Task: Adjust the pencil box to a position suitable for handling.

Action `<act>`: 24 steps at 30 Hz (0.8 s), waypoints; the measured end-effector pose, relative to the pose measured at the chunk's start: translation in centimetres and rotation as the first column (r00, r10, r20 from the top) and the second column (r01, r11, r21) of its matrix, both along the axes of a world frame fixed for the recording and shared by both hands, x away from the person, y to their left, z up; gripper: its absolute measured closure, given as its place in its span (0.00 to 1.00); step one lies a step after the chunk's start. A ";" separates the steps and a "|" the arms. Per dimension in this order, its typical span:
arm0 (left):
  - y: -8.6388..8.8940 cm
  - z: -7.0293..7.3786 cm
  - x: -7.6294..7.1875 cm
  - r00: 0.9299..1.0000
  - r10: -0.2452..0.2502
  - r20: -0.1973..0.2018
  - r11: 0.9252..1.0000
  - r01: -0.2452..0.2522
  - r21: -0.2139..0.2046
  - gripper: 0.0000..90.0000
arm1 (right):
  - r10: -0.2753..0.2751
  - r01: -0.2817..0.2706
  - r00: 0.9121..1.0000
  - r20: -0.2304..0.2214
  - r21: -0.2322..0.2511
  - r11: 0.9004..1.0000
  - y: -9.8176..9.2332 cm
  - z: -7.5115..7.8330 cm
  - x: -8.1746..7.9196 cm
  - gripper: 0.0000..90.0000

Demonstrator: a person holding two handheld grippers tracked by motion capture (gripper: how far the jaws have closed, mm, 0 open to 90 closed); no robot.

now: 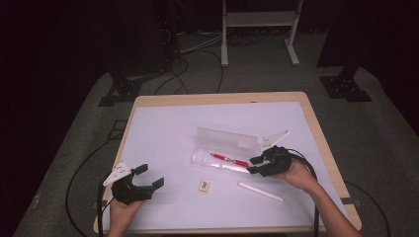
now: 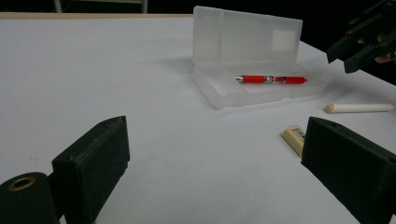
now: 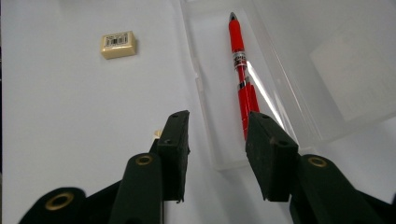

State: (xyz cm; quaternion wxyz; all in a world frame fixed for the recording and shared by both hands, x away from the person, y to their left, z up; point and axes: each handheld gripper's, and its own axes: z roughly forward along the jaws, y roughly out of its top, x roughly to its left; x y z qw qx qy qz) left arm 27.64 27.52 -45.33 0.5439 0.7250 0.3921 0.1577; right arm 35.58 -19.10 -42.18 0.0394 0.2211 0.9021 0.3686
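Both grippers empty, right gripper [image 1: 256, 165] jaws part-spread at the right end of the open case [image 1: 225, 160], left gripper [image 1: 146, 177] spread wide near-left; looks like packing: pen [image 1: 230, 159] in, eraser [image 1: 203, 185] and white stick [image 1: 261, 192] still out on white table [image 1: 168, 133], dark room beyond.

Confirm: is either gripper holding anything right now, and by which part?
Nothing is held. The left gripper is open over bare table; the right gripper is open above the end of the red pen in the clear plastic case.
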 end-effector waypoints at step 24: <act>-0.1 0.0 0.0 1.000 -0.003 0.002 1.000 0.003 0.005 0.08 | -0.005 0.005 1.000 0.002 0.003 1.000 -1.4 -0.8 -2.6 0.57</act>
